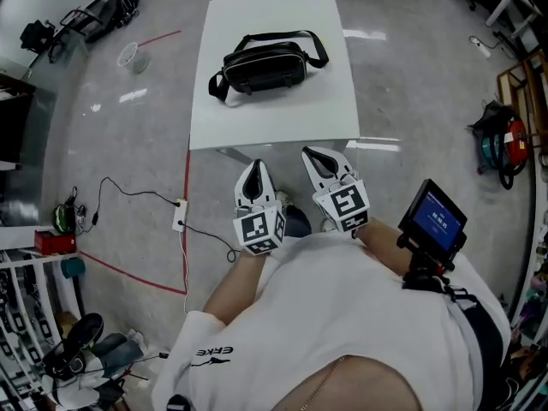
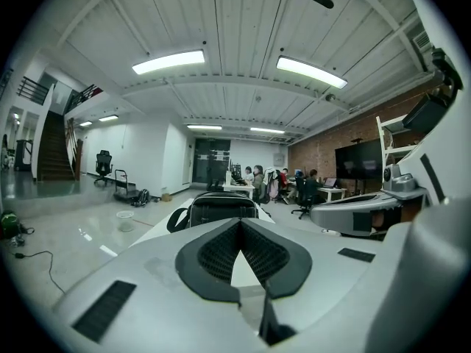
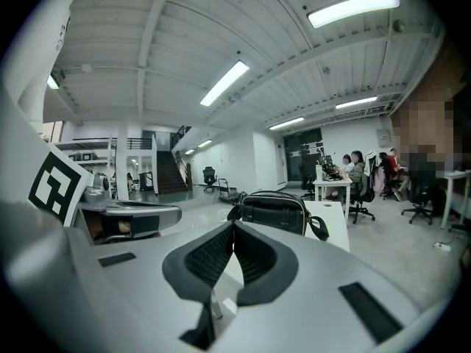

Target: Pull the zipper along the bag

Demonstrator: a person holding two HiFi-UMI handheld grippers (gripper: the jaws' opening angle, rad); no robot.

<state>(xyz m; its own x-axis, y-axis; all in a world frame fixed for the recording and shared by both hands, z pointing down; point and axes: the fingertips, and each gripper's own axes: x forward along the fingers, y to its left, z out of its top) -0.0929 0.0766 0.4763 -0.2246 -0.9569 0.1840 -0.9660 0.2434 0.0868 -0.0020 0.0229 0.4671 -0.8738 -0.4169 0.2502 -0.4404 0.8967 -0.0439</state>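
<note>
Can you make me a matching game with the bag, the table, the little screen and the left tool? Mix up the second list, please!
Things:
1. bag
2. table
3. little screen
4. left tool

What fits:
a. white, with something lying on it
b. shut, holding nothing
c. black, with a strap
d. glowing blue

Pairs: 1-c, 2-a, 3-d, 4-b.

Your right gripper (image 3: 232,227) has its two jaws closed, the tips touching, and nothing is between them. Beyond the tips, the black bag (image 3: 274,212) stands upright on the white table (image 3: 335,223), its strap (image 3: 320,229) hanging at the right end. Your left gripper (image 3: 174,213) is at the left side.
</note>
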